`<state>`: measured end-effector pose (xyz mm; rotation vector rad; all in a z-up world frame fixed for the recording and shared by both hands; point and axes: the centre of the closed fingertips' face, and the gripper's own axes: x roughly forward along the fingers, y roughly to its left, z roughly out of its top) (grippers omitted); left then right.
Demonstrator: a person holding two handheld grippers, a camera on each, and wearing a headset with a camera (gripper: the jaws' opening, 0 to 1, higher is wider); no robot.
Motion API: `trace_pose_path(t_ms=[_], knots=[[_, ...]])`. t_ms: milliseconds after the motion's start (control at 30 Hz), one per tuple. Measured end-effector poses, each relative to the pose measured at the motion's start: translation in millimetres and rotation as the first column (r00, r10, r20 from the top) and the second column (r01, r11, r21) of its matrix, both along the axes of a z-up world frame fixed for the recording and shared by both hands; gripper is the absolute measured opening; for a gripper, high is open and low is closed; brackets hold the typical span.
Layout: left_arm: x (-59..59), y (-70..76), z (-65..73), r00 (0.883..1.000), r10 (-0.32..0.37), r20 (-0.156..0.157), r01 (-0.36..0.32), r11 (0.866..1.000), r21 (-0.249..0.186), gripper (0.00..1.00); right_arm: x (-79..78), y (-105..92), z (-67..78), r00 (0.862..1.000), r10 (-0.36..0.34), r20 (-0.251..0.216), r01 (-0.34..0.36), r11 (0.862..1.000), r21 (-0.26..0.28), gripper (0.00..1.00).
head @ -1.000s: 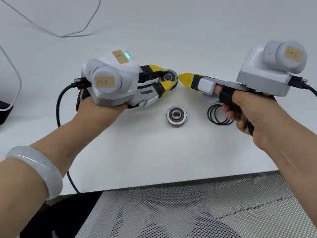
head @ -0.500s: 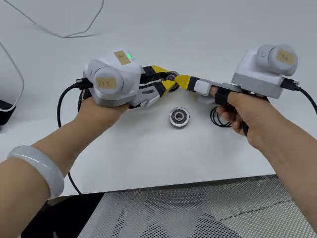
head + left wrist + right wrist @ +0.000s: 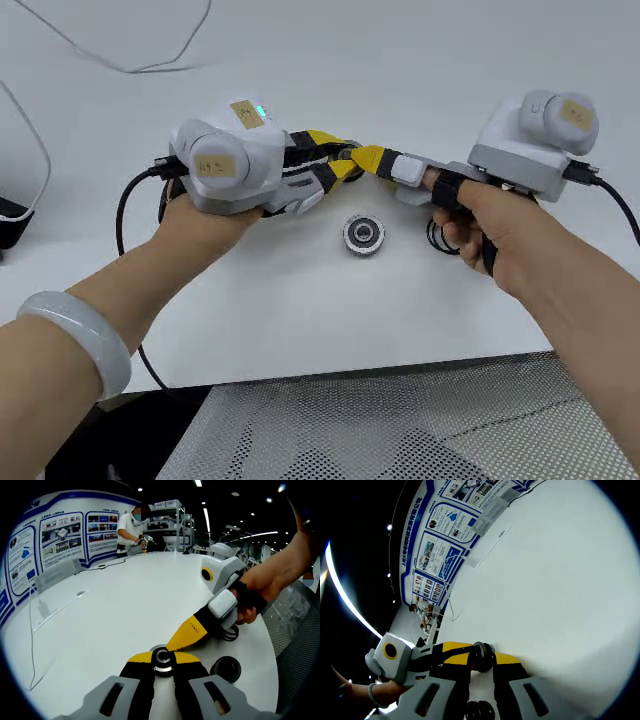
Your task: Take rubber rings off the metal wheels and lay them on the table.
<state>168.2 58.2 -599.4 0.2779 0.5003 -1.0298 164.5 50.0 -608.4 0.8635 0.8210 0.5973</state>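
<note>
The white table (image 3: pixel 300 310) is lit brightly and evenly from overhead, and only faint, soft-edged shadows are cast on it. Its far part is washed almost blank in the head view. Ceiling lamps (image 3: pixel 206 517) are recorded as hard streaks. Strong fisheye bending is seen towards both gripper views' edges (the wall posters (image 3: pixel 60 532) curve markedly).

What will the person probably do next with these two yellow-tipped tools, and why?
Most likely pinch the right gripper on the rubber ring and peel it off the wheel clamped in the left gripper. The right tips sit at that wheel, and loose rings lie on the table.
</note>
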Motion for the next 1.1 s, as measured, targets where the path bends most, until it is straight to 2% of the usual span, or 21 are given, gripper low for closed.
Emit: trace_pose_path(t_ms=[67, 167, 267, 333, 433, 500, 700, 867, 1033, 1067, 1100], knots=[[0.5, 0.5, -0.6, 1.000, 0.000, 0.000, 0.000, 1.000, 0.000, 0.14, -3.3, 0.8, 1.6, 1.000, 0.010, -0.011, -0.009, 1.000, 0.023, 0.16], [1.2, 0.7, -1.0, 1.000, -0.001, -0.001, 0.001, 1.000, -0.001, 0.14, -3.3, -1.2, 2.8, 1.000, -0.009, -0.014, 0.009, 0.999, 0.033, 0.15], [1.7, 1.1, -1.3, 1.000, 0.000, -0.003, 0.000, 1.000, -0.002, 0.14, -2.5, 0.9, 0.9, 0.999, -0.026, -0.045, 0.029, 0.997, 0.077, 0.15], [2.5, 1.7, -1.6, 1.000, 0.001, -0.003, -0.001, 1.000, -0.002, 0.14, -0.1, -0.2, 0.9, 0.999, -0.036, -0.039, 0.039, 0.997, 0.074, 0.15], [3.0, 1.9, -1.9, 1.000, 0.001, -0.003, -0.001, 1.000, -0.005, 0.13, 0.4, 1.0, 3.0, 0.998, -0.035, -0.060, 0.041, 0.994, 0.106, 0.16], [3.3, 2.0, -2.1, 1.000, 0.002, -0.002, -0.002, 1.000, -0.007, 0.13, 0.1, 0.4, 4.0, 0.998, -0.034, -0.057, 0.040, 0.993, 0.112, 0.16], [3.4, 1.5, -2.2, 1.000, 0.003, -0.001, -0.003, 1.000, -0.006, 0.13, -1.0, -2.4, 0.0, 0.998, -0.038, -0.056, 0.043, 0.994, 0.103, 0.10], [3.3, 1.4, -2.1, 1.000, 0.002, 0.000, -0.002, 1.000, -0.008, 0.13, 0.2, -2.0, -5.1, 0.995, -0.051, -0.082, 0.061, 0.991, 0.123, 0.08], [3.2, 1.7, -2.9, 1.000, 0.001, 0.000, -0.001, 1.000, -0.009, 0.13, 0.7, -4.9, -4.1, 0.996, -0.061, -0.072, 0.070, 0.990, 0.122, 0.04], [3.1, 1.7, -2.9, 1.000, 0.002, 0.000, -0.002, 1.000, -0.010, 0.13, 1.8, -5.4, -0.5, 0.996, -0.065, -0.054, 0.072, 0.989, 0.132, 0.03], [3.0, 1.6, -2.9, 1.000, 0.002, 0.001, -0.002, 1.000, -0.010, 0.13, 1.3, -5.7, -2.0, 0.996, -0.062, -0.063, 0.070, 0.990, 0.123, 0.02]])
